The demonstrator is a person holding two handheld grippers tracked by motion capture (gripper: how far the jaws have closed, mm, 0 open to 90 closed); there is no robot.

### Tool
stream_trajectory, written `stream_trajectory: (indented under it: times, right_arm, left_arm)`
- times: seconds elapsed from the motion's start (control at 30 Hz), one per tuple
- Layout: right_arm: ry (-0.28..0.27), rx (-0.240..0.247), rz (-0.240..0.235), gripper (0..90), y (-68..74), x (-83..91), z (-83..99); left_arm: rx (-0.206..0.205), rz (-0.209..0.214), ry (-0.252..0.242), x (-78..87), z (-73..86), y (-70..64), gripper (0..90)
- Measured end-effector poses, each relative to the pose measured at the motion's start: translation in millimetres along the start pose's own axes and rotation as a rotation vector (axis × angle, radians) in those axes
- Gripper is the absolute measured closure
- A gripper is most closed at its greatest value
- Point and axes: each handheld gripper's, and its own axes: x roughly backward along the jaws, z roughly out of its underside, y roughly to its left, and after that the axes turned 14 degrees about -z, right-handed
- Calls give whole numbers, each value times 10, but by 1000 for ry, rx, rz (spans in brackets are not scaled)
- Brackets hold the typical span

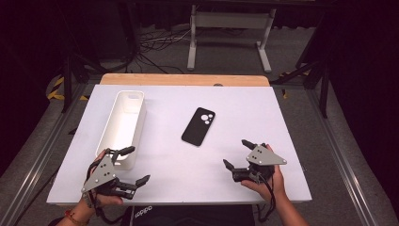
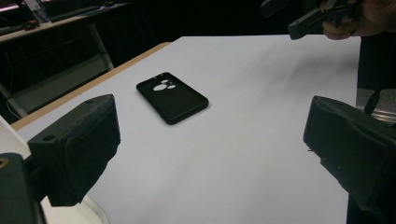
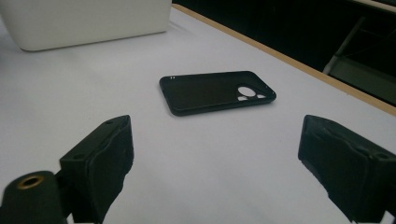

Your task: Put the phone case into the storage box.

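Two grippers are held at the near edge of the table, both empty, both with jaws spread wide.

Left gripper (image 1: 134,165) — held low at the near left corner, just beside the near end of the white tray (image 1: 107,134); jaws apart, nothing between them. From its own camera the black phone case (image 2: 172,97) is seen ahead, well clear of the pads.

Right gripper (image 1: 237,153) — held at the near right, turned inward toward the middle of the table; jaws likewise apart and unloaded. In its own view the case (image 3: 215,92) lies ahead between the lines of the two jaws, still well apart from them.

Phone case (image 1: 198,125) — black, flat on the white table (image 1: 263,113) near its centre, camera cut-out toward the far side; between tray and right gripper, touching neither.

Tray — white, long and narrow, empty as far as can be seen, along the left side of the table.

Step in hand, as judged: the approach, with no grasp yet made. The right gripper appears better placed. The next move is judged to call for a low advance to the case and a pinch across its thin edges — little height is offered for the pads, so slipping is a risk.
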Motion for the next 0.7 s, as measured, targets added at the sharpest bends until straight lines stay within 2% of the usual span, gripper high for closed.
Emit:
stream_trajectory:
  times: [0.07, 0.17, 0.27, 0.37, 0.4, 0.47, 0.53, 0.57, 0.6, 0.63, 0.7]
  right_arm:
    - [2, 0, 1, 115, -18, -18, -18]
    - [39, -6, 4, 118, -98, -115, -91]
    - [60, -29, -6, 118, -180, -189, -164]
    - [86, -70, -20, 116, -325, -274, -269]
    - [95, -102, -26, 113, -395, -313, -315]
    - [147, -163, -52, 105, -561, -424, -421]
    - [169, -187, -44, 105, -674, -517, -519]
    - [180, -202, -55, 105, -722, -557, -559]
    - [191, -225, -59, 105, -767, -600, -590]
    - [204, -231, -40, 105, -820, -661, -628]
    - [201, -227, -36, 112, -851, -693, -646]
  left_arm:
    - [8, 5, -2, -1, 2, 10, 45]
    - [7, 14, 0, 2, 12, 21, 46]
    - [4, 15, 2, 15, 15, 22, 47]
    - [10, 8, 3, 44, 16, 25, 47]
    - [10, 5, 0, 53, 14, 23, 47]
    - [-2, -3, -4, 69, 4, 20, 47]
    - [0, -2, -6, 68, 1, 23, 47]
    - [-5, -8, -5, 62, 0, 30, 47]
    - [7, -5, 1, 45, 3, 31, 47]
    - [7, -5, 1, 45, 3, 31, 47]
    - [5, -10, 1, 30, 5, 32, 47]
